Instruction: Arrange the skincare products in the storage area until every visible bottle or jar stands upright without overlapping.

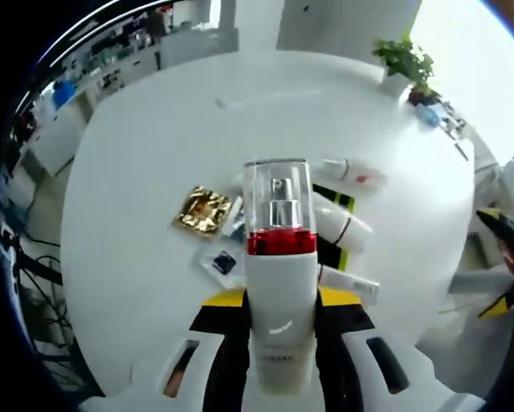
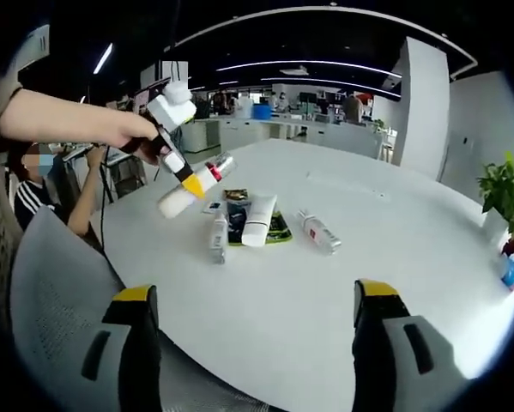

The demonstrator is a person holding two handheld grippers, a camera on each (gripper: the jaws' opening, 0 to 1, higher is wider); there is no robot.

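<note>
- White spray bottle with a red collar and a clear cap sits between the jaws of the left gripper, which are closed on its body; the cap points away from the camera
- In the right gripper view the same bottle is in the air above the near-left part of the worktop, lying almost level, and the left gripper holds it under a person's hand
- Jaws of the right gripper stand wide apart with nothing between them, above the near edge of the white round worktop
- On the worktop a group of skincare things lies flat: a white tube rests on a dark packet with a yellow-green edge, a small slim tube lies just left of it, and a clear bottle with a red label lies to the right, a little apart
- In the left gripper view a gold foil sachet and a small clear sachet lie left of the held bottle, and white tubes show behind it on the right
- A green plant in a pot stands at the far right edge of the worktop
- A grey chair back is near the left, and a seated person in a striped sleeve is behind it
</note>
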